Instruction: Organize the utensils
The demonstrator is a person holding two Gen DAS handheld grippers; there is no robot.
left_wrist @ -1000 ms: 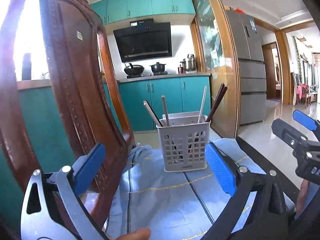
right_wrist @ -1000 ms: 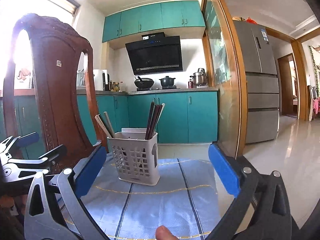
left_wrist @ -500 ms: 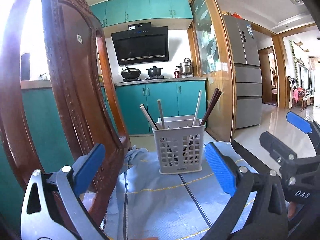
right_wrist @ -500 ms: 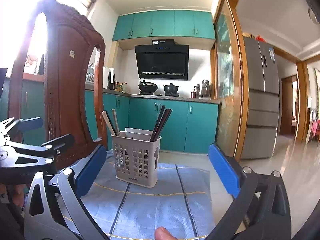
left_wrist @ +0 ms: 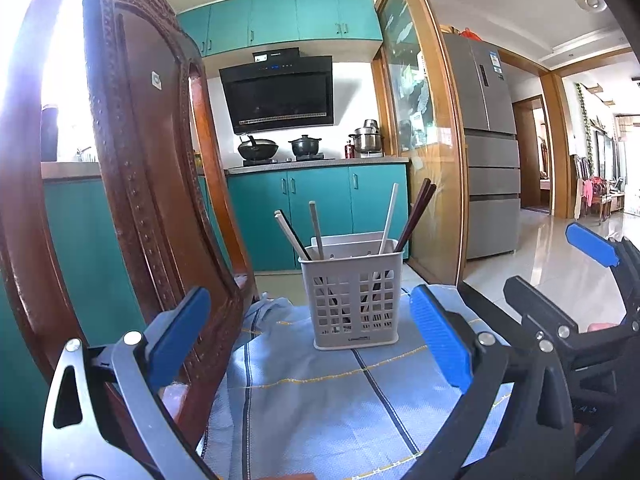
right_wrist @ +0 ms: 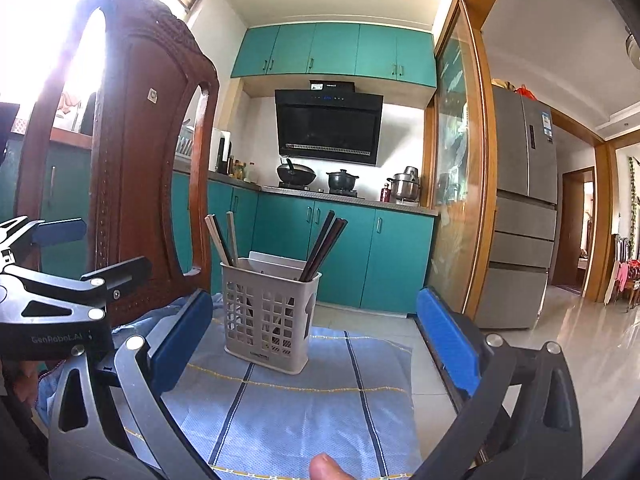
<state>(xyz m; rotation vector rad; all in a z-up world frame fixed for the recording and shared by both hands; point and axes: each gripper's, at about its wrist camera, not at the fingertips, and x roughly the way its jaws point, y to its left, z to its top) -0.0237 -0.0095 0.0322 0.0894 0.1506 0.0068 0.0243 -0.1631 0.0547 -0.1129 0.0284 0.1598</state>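
The left tool hangs spread wide and empty; straight ahead of it a white slotted plastic utensil basket holding light and dark chopsticks stands on a blue striped cloth. The right tool hovers alongside.

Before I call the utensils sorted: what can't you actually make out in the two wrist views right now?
- Lower ends of the chopsticks: both views, hidden behind the basket lattice; exact count unclear.
- Basket's rear compartment: both views, blocked by its front wall.
- Cloth near edge: cut off by the frame bottom and the open left gripper and right gripper.
- Table under the cloth: covered.
- Label on the basket base: too small to read.
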